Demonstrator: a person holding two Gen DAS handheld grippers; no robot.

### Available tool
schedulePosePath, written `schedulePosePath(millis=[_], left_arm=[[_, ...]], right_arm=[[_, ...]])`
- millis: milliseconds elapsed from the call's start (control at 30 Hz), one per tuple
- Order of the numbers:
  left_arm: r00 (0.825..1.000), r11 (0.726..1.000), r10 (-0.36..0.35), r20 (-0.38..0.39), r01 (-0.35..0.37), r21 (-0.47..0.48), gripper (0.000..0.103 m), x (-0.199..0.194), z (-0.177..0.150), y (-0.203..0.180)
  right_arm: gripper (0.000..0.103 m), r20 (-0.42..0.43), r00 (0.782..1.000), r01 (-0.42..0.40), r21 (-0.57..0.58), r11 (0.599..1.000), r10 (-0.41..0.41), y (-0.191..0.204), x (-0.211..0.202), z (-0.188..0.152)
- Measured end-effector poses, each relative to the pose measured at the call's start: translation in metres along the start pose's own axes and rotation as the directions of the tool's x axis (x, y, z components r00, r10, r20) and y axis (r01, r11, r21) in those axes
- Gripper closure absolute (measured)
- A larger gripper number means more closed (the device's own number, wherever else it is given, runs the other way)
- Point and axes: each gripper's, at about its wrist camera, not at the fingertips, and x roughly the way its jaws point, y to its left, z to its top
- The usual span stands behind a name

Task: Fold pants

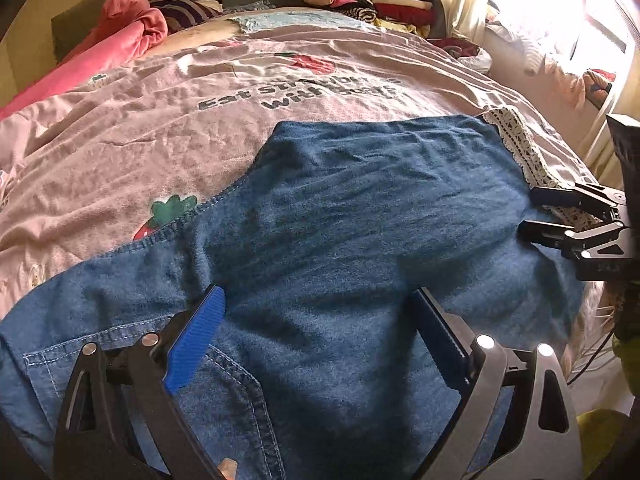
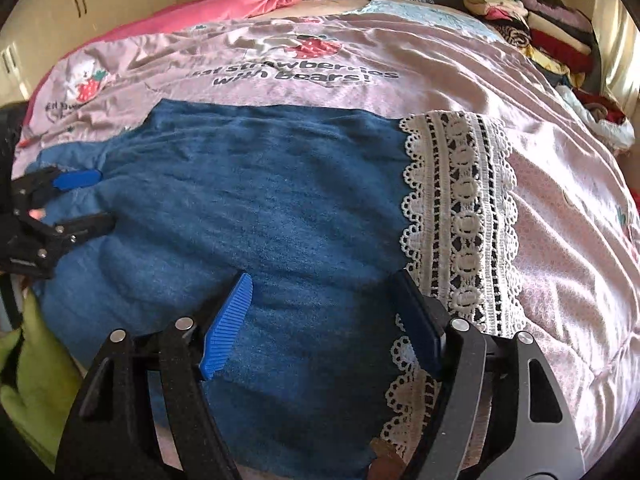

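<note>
Ribbed blue pads line the black fingers of the left gripper [image 1: 316, 344], spread wide over the denim with nothing between them; the right gripper [image 2: 326, 322] is likewise spread wide, holding nothing, poised where blue cloth meets lace. The pants [image 2: 248, 208] are soft, creased blue denim with stitched seams, a patch pocket [image 1: 132, 376] and a white openwork lace hem [image 2: 460, 216], lying flat on the bed's wrinkled pink strawberry-print cover [image 1: 120, 148]. Their near edge is cut off behind both grippers.

Bed [image 2: 560, 200] with pink strawberry-print cover; denim pants [image 2: 260, 208] with lace hem [image 2: 460, 208] flat on it, clothes pile [image 2: 532, 20] at far corner.
</note>
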Motion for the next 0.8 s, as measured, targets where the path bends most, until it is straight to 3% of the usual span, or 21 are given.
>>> schedulePosePath(millis=[133, 467, 800], left_arm=[[1.0, 1.0, 0.006, -0.026, -0.006, 0.018, 0.005, -0.006, 0.002, -0.006], [1.0, 1.0, 0.013, 0.001, -0.013, -0.018, 0.005, -0.034, 0.007, -0.008], [0.998, 0.999, 0.003, 0.062, -0.005, 0.032, 0.005, -0.057, 0.029, -0.029]], right_arm=[[0.025, 0.01, 0.998, -0.055, 0.054, 0.997, 0.055, -0.002, -0.011, 0.004], [0.02, 0.052, 0.998, -0.046, 0.037, 0.998, 0.044, 0.007, -0.042, 0.002], [0.015, 0.102, 0.995, 0.015, 0.078, 0.997, -0.023, -0.019, -0.073, -0.004]])
